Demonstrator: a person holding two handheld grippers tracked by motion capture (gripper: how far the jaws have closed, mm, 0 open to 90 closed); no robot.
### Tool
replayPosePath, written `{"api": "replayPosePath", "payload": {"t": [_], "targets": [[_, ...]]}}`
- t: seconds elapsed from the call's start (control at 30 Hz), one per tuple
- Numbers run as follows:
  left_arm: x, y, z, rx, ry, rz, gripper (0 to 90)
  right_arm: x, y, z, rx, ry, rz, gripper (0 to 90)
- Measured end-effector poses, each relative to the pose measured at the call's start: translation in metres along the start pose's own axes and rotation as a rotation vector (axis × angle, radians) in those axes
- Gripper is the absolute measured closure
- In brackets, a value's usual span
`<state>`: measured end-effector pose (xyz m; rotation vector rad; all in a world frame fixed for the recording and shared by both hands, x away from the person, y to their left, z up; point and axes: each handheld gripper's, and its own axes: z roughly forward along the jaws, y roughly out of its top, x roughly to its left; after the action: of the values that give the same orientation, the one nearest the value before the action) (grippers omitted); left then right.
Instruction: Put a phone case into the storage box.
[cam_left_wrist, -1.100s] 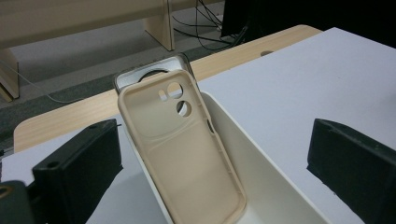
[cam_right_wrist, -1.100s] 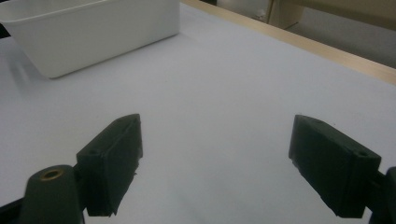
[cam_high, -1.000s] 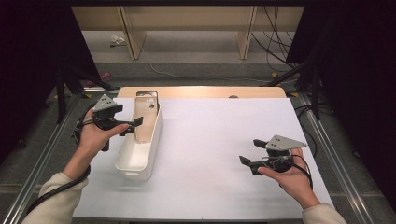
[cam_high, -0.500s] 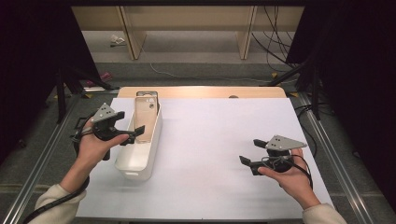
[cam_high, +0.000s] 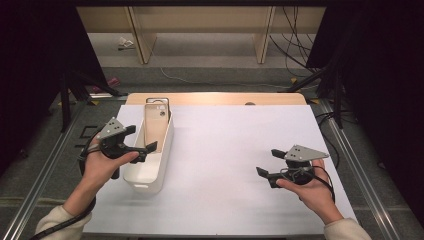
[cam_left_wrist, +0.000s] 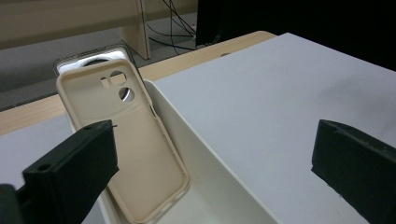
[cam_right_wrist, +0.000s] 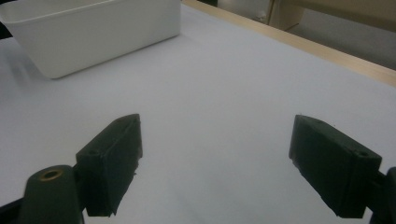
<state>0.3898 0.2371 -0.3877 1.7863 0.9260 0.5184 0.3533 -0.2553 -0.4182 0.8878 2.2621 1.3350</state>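
A white oblong bin (cam_high: 146, 181) stands at the left of the white table sheet. Inside it leans a beige phone case (cam_high: 156, 128), open side toward me, also seen close up (cam_left_wrist: 135, 154). Behind the case stands a phone (cam_left_wrist: 88, 59) with a silvery edge, at the bin's far end. My left gripper (cam_high: 141, 139) hovers open at the bin's left rim, its jaws pointing over the bin, and nothing lies between them (cam_left_wrist: 215, 172). My right gripper (cam_high: 270, 162) is held open above the bare sheet at the right, its jaws wide apart (cam_right_wrist: 215, 163) and the bin (cam_right_wrist: 93, 37) farther off.
The white sheet (cam_high: 235, 150) covers a wooden table whose far edge (cam_high: 215, 98) shows as a tan strip. Metal rails run along both sides. Cables and wooden furniture legs stand on the floor beyond.
My left gripper has drawn back a little toward the person along the bin's left side. The right gripper has stayed in place.
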Motion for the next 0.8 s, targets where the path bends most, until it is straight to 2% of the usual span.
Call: {"api": "replayPosePath", "payload": {"t": [0.53,0.8], "targets": [[-0.022,-0.015,-0.010,-0.009,-0.028,0.026,0.0,0.000,0.000,0.000,0.000,0.003,-0.002,18.1],[-0.027,-0.020,-0.013,-0.015,-0.035,0.031,0.0,0.001,0.000,0.000,-0.001,0.003,-0.002,18.1]]}}
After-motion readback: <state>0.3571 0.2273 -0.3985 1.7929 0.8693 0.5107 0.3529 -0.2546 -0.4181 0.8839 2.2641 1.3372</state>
